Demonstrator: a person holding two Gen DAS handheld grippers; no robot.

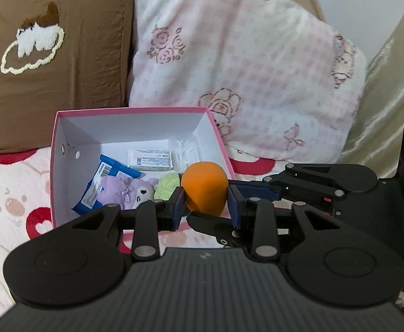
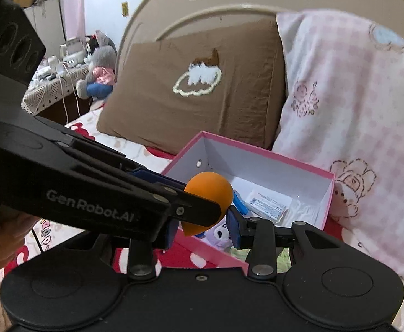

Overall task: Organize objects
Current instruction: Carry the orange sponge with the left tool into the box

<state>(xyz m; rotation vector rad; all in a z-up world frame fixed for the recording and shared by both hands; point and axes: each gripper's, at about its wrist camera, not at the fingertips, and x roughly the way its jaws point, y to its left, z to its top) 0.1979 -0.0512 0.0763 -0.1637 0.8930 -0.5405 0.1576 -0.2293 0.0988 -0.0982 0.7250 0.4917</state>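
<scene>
Orange sponge (image 1: 204, 186), egg-shaped, narrow end down, sits pinched between both claws: left gripper (image 1: 206, 203) and right gripper (image 2: 202, 225) each narrowed onto it. It hangs just short of the pink box (image 1: 53, 149) (near rim), so the drop lies forward.

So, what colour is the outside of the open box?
Pink outside, white inside; the box shows it best in the right wrist view.
</scene>
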